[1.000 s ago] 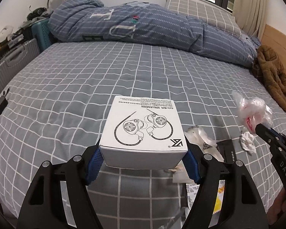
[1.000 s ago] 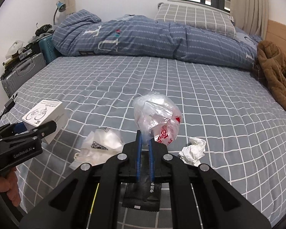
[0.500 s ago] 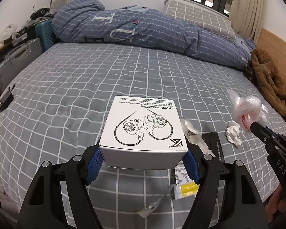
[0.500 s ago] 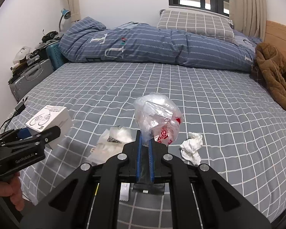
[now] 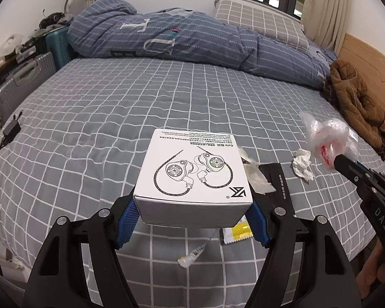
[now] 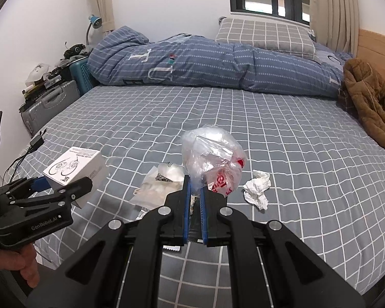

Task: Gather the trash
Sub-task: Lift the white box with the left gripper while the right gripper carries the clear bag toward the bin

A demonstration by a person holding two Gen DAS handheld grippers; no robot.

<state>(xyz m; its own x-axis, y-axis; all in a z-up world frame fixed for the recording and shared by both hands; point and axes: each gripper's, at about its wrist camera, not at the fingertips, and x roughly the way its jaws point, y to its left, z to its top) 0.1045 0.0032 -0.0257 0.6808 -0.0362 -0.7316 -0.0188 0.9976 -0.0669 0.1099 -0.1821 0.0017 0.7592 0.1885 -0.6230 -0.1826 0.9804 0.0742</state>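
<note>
Cardboard earphone box, stiff and probably light, sits clamped by its side walls between the left gripper pads; right gripper, nearly closed, pinches a crumpled plastic bag ahead, soft and slippery, best held by its bunched neck

Open bed, litter up front

The grey checked sheet lies bare mid-bed; a rolled duvet, brown coat, crumpled tissue and flat wrappers ring it.
</note>
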